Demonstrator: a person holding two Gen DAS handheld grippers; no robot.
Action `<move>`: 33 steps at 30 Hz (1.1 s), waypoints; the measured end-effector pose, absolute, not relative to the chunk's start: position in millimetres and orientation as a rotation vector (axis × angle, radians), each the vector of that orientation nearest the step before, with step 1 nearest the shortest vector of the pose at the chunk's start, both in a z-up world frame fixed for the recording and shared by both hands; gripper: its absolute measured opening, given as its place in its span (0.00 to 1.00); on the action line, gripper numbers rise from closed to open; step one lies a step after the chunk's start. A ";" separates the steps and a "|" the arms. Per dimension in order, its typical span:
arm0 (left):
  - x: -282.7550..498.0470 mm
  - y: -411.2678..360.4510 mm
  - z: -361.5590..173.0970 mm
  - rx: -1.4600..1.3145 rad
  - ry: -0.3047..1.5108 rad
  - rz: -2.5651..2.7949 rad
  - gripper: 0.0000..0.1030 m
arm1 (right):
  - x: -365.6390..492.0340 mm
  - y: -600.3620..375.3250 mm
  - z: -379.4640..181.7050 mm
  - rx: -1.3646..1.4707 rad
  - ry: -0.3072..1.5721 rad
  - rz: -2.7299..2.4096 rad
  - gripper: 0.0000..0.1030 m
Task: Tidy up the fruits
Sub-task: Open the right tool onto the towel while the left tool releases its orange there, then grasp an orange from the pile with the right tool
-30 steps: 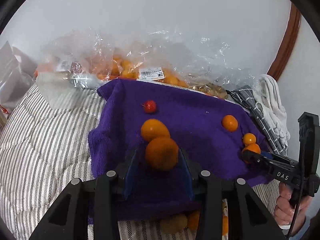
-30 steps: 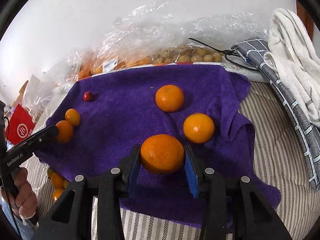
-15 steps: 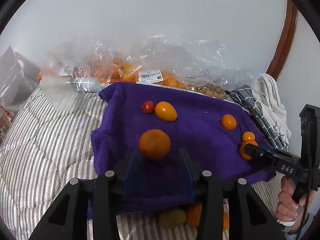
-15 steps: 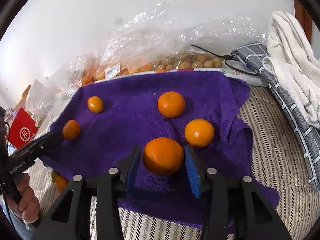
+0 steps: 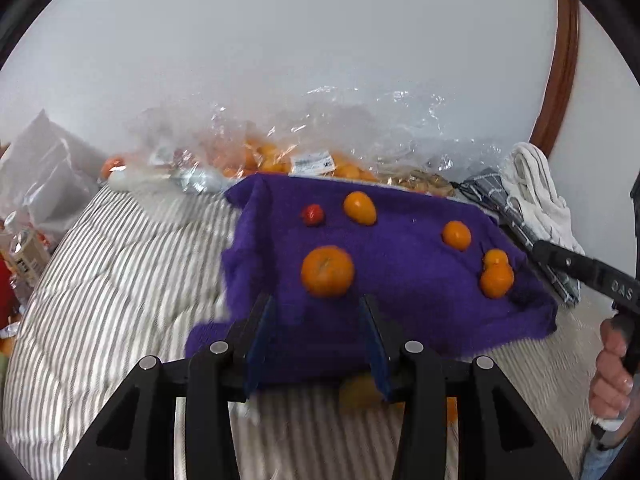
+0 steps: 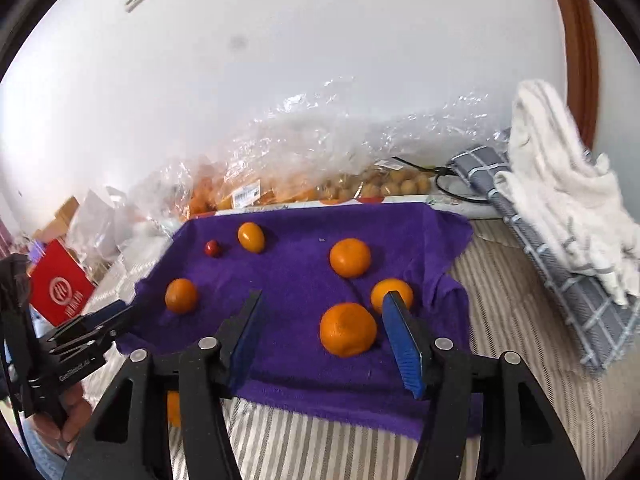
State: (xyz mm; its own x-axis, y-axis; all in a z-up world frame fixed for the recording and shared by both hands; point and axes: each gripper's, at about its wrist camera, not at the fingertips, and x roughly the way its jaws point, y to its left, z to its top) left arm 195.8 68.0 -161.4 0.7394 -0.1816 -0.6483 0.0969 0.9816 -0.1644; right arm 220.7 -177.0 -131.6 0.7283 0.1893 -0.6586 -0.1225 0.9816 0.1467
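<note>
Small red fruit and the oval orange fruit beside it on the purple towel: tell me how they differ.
Colour: the small red fruit is dark red; the oval orange fruit is yellow-orange.
Size: the red one is clearly smaller than the orange one.
Shape: the red one looks round; the orange one is elongated.
Both lie loose at the far left of the purple towel, side by side, away from both open grippers.

Right gripper arm, at 3 o'clock: "DAS", white letters.
Bag sticker, at 12 o'clock: barcode, print unreadable.
Red box, at 9 o'clock: white round logo, characters illegible.
</note>
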 end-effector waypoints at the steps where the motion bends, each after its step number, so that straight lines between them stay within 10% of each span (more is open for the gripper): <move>1: 187.3 71.5 -163.4 -0.109 0.728 -0.154 0.40 | 217.1 -173.9 -131.9 0.077 0.741 0.168 0.49; 33: 130.3 141.1 -192.2 -0.131 0.917 0.018 0.44 | 166.5 -38.2 -199.3 -0.188 0.929 0.319 0.36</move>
